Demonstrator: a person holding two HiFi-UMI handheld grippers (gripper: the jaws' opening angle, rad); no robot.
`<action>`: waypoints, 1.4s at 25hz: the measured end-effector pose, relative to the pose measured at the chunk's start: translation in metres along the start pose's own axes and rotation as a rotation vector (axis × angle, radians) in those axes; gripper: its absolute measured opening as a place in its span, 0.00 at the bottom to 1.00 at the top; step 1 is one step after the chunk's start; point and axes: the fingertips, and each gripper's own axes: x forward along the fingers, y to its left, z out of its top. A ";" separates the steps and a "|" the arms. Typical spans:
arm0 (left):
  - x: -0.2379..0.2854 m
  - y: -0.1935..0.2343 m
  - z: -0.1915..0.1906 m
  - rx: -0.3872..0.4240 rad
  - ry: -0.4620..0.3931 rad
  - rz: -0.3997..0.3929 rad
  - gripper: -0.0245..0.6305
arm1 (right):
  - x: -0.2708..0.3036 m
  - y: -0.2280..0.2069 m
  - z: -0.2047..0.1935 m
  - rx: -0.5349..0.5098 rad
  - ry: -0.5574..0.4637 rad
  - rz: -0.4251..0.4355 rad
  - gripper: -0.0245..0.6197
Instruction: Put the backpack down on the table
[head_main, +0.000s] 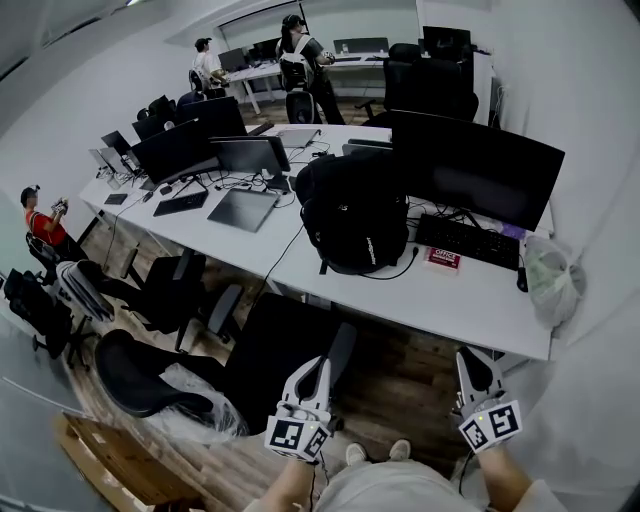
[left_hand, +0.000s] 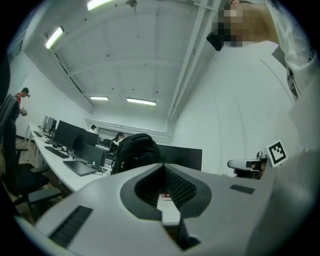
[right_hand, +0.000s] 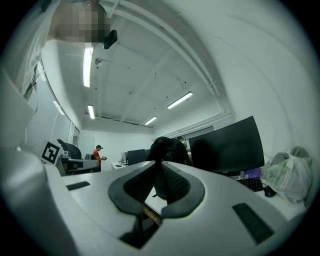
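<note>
The black backpack (head_main: 352, 215) stands upright on the white table (head_main: 450, 302), next to a large monitor. It also shows in the left gripper view as the backpack (left_hand: 132, 150) and in the right gripper view as the backpack (right_hand: 167, 146), straight ahead and well beyond the jaws. My left gripper (head_main: 318, 367) and right gripper (head_main: 476, 358) hang low by my body, well short of the table's front edge. Both point level toward the backpack. The jaws of the left gripper (left_hand: 162, 166) and of the right gripper (right_hand: 159, 162) meet at the tips with nothing between them.
A dark monitor (head_main: 475, 165), a keyboard (head_main: 470, 243), a red-white box (head_main: 442, 258) and a plastic bag (head_main: 550, 280) share the table. A black office chair (head_main: 280, 345) stands between me and the desk. More desks, screens and people fill the room to the left and back.
</note>
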 end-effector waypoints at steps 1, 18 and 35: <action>-0.003 0.001 0.003 -0.008 -0.005 -0.003 0.05 | 0.000 0.006 0.002 0.002 -0.006 0.000 0.10; -0.031 0.011 0.012 -0.009 -0.014 -0.017 0.05 | -0.013 0.046 0.009 -0.006 -0.002 -0.028 0.08; -0.031 0.011 0.018 0.017 -0.027 -0.042 0.05 | -0.007 0.057 0.011 -0.018 0.003 -0.021 0.06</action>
